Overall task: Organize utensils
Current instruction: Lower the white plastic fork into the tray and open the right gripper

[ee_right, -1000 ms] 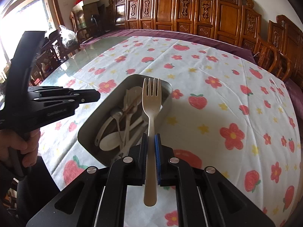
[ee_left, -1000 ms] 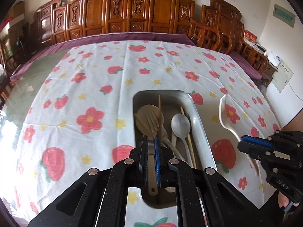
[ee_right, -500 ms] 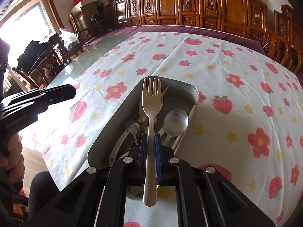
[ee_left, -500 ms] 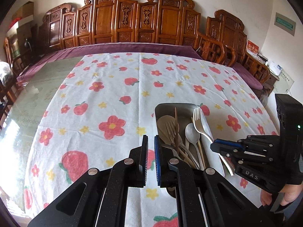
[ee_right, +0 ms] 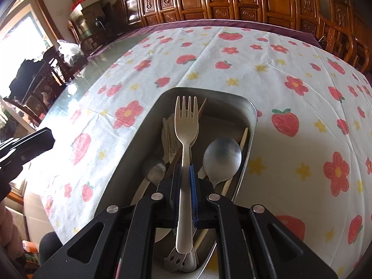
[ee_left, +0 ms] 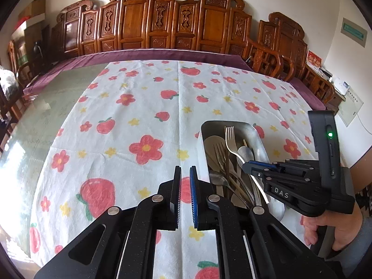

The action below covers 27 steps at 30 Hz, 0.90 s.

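Observation:
A metal tray (ee_right: 252,111) holds several utensils, among them a steel spoon (ee_right: 222,155), a wooden ladle and chopsticks. My right gripper (ee_right: 185,166) is shut on the handle of a cream plastic fork (ee_right: 186,121), which hangs low over the tray with its tines pointing at the far end. From the left wrist view the same fork (ee_left: 230,137) slants down into the tray (ee_left: 260,139) from the right gripper (ee_left: 246,165). My left gripper (ee_left: 184,169) is shut and holds nothing, hovering over the cloth just left of the tray.
A white tablecloth (ee_left: 144,107) printed with flowers and strawberries covers most of the glass table. Carved wooden chairs (ee_left: 162,23) line the far side. A person's hand (ee_left: 332,230) grips the right tool at the lower right.
The right gripper has carried the fork down and over the tray. The left gripper has drawn back from above the tray to its left side, still shut.

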Each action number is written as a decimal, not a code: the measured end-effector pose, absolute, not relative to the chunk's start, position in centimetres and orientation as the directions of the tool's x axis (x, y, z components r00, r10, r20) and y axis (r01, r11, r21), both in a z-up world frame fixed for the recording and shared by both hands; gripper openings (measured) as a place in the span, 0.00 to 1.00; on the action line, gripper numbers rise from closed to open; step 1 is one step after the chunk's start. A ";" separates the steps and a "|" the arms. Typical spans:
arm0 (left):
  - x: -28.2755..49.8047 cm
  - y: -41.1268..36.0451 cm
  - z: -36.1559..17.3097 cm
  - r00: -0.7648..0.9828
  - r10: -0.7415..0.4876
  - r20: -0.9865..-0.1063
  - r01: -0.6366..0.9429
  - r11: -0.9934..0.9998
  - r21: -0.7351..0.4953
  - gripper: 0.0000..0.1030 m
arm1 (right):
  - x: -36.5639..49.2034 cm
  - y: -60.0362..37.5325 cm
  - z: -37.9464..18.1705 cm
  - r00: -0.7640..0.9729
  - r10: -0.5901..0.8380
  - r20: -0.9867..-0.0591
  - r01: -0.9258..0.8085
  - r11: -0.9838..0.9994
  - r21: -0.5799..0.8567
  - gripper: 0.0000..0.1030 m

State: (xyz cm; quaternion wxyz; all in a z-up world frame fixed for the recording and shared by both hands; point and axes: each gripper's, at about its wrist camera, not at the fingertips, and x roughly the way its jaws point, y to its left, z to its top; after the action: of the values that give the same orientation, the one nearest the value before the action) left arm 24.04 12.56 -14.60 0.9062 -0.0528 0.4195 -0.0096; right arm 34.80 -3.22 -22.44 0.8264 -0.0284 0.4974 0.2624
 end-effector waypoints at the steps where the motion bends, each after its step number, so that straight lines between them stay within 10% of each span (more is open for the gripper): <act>1: 24.0 12.6 -14.6 0.647 -0.062 -0.760 -0.027 0.994 -0.104 0.06 | 35.0 -3.1 -22.6 0.372 0.392 -0.841 -0.457 0.866 0.201 0.09; 27: 23.5 12.3 -14.4 0.651 -0.056 -0.757 -0.027 0.995 -0.096 0.06 | 33.9 -3.9 -20.6 0.413 0.448 -0.793 -0.486 0.845 0.225 0.10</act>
State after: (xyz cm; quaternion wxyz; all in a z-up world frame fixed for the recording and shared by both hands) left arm 23.51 12.29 -14.38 0.9071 -0.0495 0.4179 -0.0080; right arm 33.95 -3.86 -20.59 0.8402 -0.0202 0.4653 0.2778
